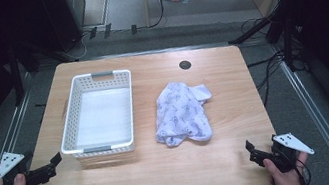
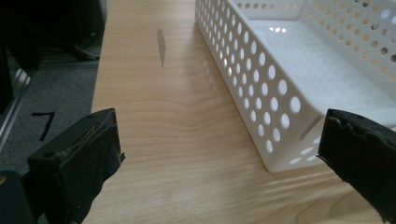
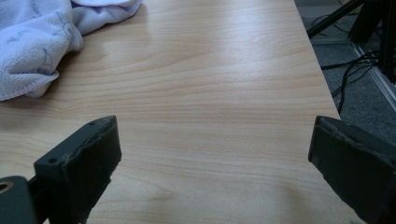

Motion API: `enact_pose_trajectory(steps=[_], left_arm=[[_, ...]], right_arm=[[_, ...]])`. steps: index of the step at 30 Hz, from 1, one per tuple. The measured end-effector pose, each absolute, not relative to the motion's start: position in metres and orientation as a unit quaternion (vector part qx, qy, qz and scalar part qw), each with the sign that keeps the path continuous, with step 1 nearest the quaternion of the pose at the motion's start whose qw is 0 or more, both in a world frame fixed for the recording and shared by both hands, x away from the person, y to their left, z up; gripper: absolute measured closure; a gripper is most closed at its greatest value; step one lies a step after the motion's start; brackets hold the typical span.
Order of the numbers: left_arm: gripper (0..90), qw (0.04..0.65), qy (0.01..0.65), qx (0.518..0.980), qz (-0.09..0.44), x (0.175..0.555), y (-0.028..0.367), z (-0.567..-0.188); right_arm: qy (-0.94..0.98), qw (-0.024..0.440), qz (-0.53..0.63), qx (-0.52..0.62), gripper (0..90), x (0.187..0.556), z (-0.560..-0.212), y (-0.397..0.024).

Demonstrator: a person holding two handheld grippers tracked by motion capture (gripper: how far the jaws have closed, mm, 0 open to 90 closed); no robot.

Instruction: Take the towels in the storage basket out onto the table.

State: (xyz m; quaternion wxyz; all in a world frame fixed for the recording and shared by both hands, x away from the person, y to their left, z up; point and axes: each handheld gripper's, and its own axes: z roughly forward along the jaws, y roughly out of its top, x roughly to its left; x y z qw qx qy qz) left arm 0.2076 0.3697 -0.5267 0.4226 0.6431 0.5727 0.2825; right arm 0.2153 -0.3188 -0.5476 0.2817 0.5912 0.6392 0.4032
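A white perforated basket (image 1: pixel 93 83) stands empty on the left half of the wooden table. To its right lies a crumpled white cloth (image 1: pixel 181 112) with a pale blue print. My left gripper (image 1: pixel 54 164) is held open at the table's front left corner, just left of the basket's near corner (image 2: pixel 285 156). My right gripper (image 1: pixel 253 151) is held open at the front right, well short of the cloth. In the right gripper view the cloth (image 3: pixel 35 42) lies at the top left, and bare wood shows between the jaws.
The table (image 1: pixel 165 171) has bare wood along its front edge and right side. A small black round grommet (image 1: pixel 184 64) sits near the far edge. Cables and dark stands (image 1: pixel 290 36) line the floor on the right, and metal rails run along both sides.
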Motion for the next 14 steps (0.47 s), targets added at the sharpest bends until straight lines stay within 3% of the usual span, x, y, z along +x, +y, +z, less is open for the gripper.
enact_pose_trajectory(steps=[14], left_arm=[[0.0, 0.401, 0.569, 0.658, 0.286, 0.208, 0.363, -0.552]], right_arm=[[0.64, 0.282, 0.405, 0.589, 2.6, 0.215, -0.548, -0.319]])
